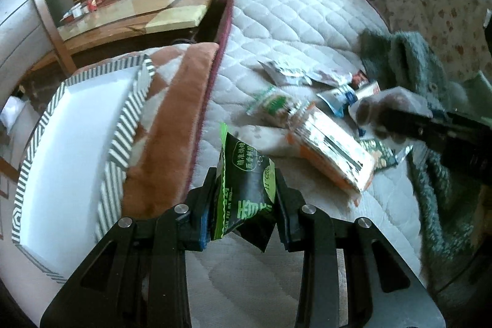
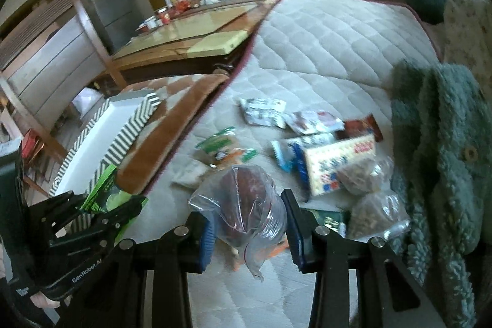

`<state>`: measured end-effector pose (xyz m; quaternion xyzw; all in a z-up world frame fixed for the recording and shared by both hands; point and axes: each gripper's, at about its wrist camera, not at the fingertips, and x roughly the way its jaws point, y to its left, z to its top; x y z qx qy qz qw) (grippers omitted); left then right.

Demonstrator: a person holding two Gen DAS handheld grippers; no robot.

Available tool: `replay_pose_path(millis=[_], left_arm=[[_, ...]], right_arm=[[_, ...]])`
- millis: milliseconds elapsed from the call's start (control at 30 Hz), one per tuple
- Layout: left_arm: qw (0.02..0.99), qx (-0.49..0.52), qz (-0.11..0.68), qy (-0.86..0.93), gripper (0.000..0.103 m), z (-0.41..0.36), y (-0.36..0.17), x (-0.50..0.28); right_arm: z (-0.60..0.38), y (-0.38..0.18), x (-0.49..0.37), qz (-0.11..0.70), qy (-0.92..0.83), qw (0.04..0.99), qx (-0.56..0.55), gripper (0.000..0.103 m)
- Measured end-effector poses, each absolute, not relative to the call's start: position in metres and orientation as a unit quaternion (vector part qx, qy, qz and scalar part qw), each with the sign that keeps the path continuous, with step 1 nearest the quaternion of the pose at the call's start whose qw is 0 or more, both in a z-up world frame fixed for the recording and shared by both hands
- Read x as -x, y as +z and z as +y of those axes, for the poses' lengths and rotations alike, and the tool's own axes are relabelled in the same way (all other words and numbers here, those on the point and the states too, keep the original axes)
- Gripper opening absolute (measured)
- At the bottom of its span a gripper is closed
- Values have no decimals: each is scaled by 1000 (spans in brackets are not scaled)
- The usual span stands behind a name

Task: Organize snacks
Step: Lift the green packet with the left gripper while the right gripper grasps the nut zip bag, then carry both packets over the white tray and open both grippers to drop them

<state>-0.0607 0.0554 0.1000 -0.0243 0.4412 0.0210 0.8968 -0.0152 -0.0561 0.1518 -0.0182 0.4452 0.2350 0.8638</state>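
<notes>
The left gripper (image 1: pixel 244 189) pinches a green packet (image 1: pixel 244 174) between its pads and holds it above the mattress (image 1: pixel 307 20), near the mattress's left edge. The right gripper (image 2: pixel 247 214) is closed on a clear bag (image 2: pixel 246 205) with something brown and round inside, also lifted off the mattress.

The striped box (image 1: pixel 73 128) stands on the brown blanket (image 1: pixel 172 128), just beside the left edge of the mattress. As far as the pictures show, its white inside is empty, so I judge that the task is at its beginning.

Most snacks are not yet sorted. Near the middle of the mattress lie an orange pack (image 1: pixel 332 149), a green-white pack (image 1: pixel 273 106), several white sachets (image 2: pixel 264 112), a blue pack (image 2: pixel 287 156), a yellow box (image 2: pixel 335 162) and two bags of brown pieces (image 2: pixel 369 192). A grey-green coat (image 2: pixel 442 143) lies along the right edge, touching some of them.

What is left, I think: carry both held items to the box, then go back for the others.
</notes>
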Motion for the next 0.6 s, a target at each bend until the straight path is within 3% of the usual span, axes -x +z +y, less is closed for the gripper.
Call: replay_pose_path(millis=[600], left_arm=[[904,81,407,106,32,174,143,72]], right_arm=[[49,179,20,417,304,851,96,38]])
